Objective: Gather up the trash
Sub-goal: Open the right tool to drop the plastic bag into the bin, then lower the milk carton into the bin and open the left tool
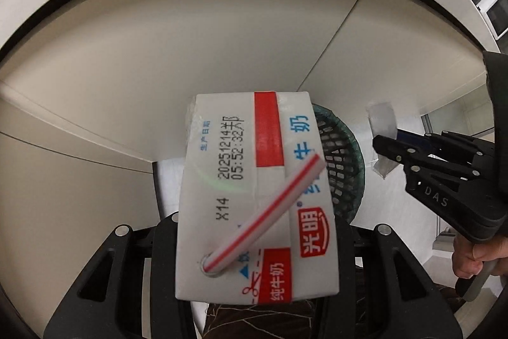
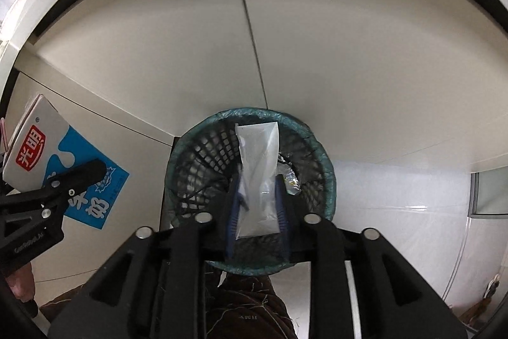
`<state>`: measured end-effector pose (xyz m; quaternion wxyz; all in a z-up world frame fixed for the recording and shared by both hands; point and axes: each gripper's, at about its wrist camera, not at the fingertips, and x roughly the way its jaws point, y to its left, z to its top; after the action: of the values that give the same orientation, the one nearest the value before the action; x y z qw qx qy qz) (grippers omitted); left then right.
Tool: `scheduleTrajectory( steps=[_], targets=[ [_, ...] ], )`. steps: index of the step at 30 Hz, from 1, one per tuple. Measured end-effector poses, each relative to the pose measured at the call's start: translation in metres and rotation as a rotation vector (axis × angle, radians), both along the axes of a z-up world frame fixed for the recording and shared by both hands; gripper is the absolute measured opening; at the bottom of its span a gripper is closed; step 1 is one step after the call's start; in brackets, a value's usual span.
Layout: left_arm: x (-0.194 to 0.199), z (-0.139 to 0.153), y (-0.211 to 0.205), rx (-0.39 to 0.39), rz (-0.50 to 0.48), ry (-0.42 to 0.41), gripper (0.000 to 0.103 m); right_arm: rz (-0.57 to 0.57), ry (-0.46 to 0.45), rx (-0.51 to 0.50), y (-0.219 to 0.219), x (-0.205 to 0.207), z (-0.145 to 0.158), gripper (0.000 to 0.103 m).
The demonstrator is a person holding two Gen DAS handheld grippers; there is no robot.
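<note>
My left gripper is shut on a white milk carton with a red-striped straw stuck in its top. The carton also shows at the left of the right wrist view, held by the left gripper. My right gripper is shut on a clear plastic wrapper and holds it above a black mesh trash basket lined with a green bag. In the left wrist view the right gripper holds the wrapper to the right of the basket.
Cream cabinet panels rise behind the basket. A glossy white floor lies to the right. A crumpled bit of trash lies inside the basket. The person's dark trousers show at the bottom.
</note>
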<state>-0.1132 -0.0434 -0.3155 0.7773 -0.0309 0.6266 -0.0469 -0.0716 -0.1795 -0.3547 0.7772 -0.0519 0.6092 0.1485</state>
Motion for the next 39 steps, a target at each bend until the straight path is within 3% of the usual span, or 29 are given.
scheduleTrajectory(
  steps=[20, 24, 39],
  targets=[
    [0.022, -0.005, -0.007, 0.004, -0.022, 0.029, 0.039, -0.034, -0.041, 0.007, -0.009, -0.001, 0.003, 0.090],
    [0.027, -0.009, -0.013, -0.005, -0.038, 0.026, 0.039, -0.069, -0.068, -0.007, -0.022, 0.001, 0.008, 0.095],
    [0.042, -0.026, -0.048, -0.048, -0.119, 0.041, 0.041, -0.208, -0.112, -0.033, -0.086, -0.007, 0.034, 0.095]
  ],
)
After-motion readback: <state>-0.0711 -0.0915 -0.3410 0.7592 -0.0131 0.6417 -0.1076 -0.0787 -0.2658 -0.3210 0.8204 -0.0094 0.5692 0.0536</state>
